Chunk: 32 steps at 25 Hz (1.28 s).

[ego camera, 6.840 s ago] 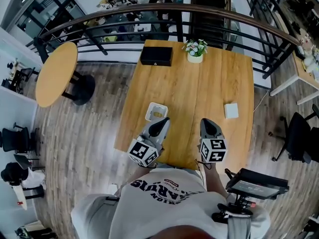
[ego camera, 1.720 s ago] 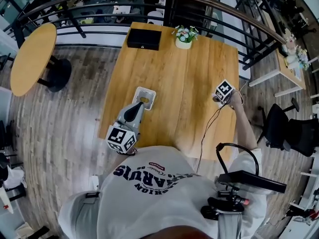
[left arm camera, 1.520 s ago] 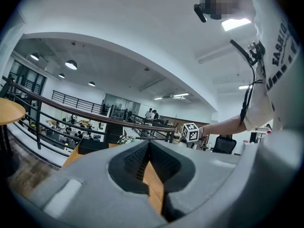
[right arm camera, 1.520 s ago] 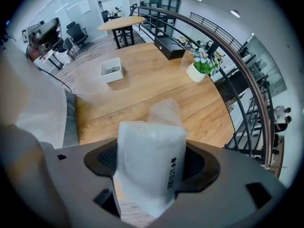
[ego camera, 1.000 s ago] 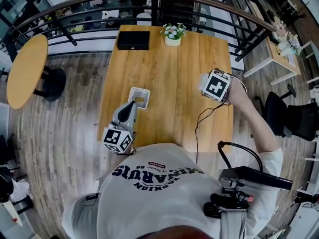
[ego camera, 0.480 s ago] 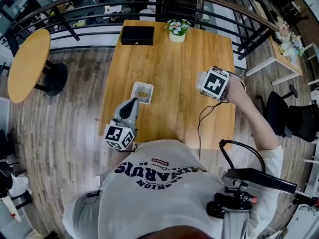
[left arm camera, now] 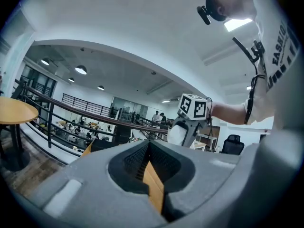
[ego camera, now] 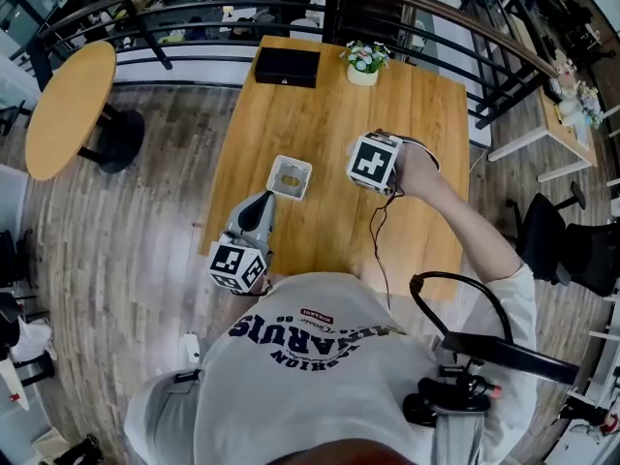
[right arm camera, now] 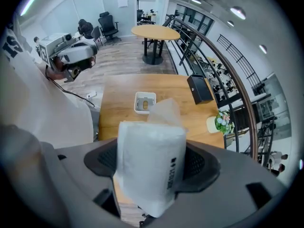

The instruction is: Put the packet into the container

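Packet (right arm camera: 148, 158), white, soft and crinkly, sits clamped across its middle in the right tool (ego camera: 375, 163), above the table (ego camera: 329, 105) near the open container (ego camera: 291, 176). It looks light and squashy, likely to sag if pinched by a corner. The left tool (ego camera: 257, 211) is closed on nothing

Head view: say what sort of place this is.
Probably an open-plan office mezzanine: a wooden table stands beside a black railing overlooking a lower floor, with an office chair and a round side table nearby.
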Available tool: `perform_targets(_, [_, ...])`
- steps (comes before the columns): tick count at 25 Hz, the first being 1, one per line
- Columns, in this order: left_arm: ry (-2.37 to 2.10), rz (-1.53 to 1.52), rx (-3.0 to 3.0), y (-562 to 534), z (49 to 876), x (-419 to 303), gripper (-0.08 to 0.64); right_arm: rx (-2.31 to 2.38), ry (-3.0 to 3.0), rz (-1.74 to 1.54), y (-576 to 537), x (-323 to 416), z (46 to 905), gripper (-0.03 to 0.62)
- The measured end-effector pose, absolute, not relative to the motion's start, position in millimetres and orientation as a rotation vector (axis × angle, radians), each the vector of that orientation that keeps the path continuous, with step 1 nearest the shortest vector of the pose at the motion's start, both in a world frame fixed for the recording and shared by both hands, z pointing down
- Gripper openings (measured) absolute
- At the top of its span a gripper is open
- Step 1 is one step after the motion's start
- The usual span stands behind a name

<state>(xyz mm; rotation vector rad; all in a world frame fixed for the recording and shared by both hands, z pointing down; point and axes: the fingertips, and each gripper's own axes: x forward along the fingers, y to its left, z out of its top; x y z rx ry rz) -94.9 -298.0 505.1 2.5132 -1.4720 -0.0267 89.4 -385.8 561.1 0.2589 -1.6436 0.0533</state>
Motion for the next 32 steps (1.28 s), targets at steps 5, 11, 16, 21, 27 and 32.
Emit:
perform_targets(5, [-1.519, -0.032, 2.481, -287.2, 504.2, -105.7, -0.002, 0.182, -1.673, -0.015, -387.4, 16.5, 575.2, 0.357])
perform_targets(11, [-1.606, -0.061, 2.404, -269.8, 508.8, -129.6, -0.002, 0.132, -1.691, 0.014, -401.3, -46.4, 598.4, 0.357])
perform_targets(16, [-1.659, -0.060, 2.322, -255.3, 521.1, -146.2, -0.002, 0.133, -1.675, 0.059, -423.5, -79.6, 621.5, 0.357])
perform_targets(21, [-1.706, -0.062, 2.290, -249.3, 524.3, -161.5, -0.002, 0.130, -1.651, 0.063, -425.7, -80.7, 633.6, 0.357])
perform_targets(27, [-1.736, -0.057, 2.271, -247.0, 523.4, -167.3, -0.002, 0.130, -1.637, 0.083, -429.9, -76.5, 644.4, 0.357])
perform_targets(32, [-1.738, -0.059, 2.260, -245.0, 522.9, -165.3, -0.002, 0.128, -1.617, 0.100, -435.0, -77.5, 669.3, 0.357])
